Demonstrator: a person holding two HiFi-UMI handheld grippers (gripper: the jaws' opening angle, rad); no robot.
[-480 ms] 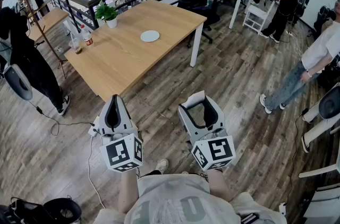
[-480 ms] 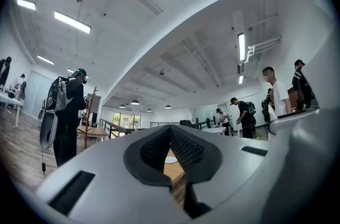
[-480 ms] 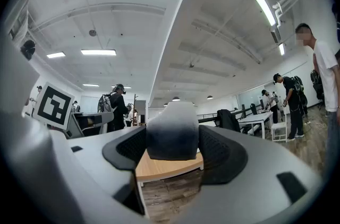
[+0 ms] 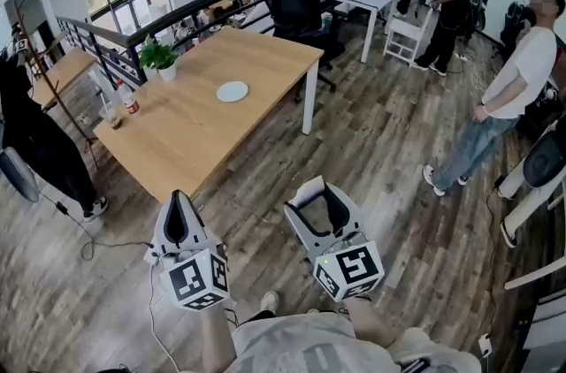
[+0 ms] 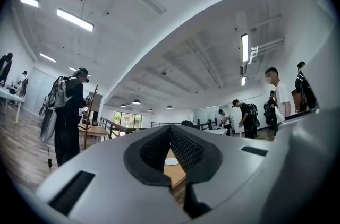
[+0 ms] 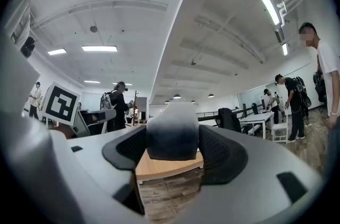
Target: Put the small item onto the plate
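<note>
Plate point(image 4: 233, 91), white and round, lies on the long wooden table point(image 4: 199, 137), well ahead of both grippers. Left gripper point(image 4: 177, 201) has its jaws closed together on nothing. Just to its right, the right gripper point(image 4: 320, 199) stands wide, clamping the small item point(image 6: 172, 132), a pale block, between its pads.
</note>
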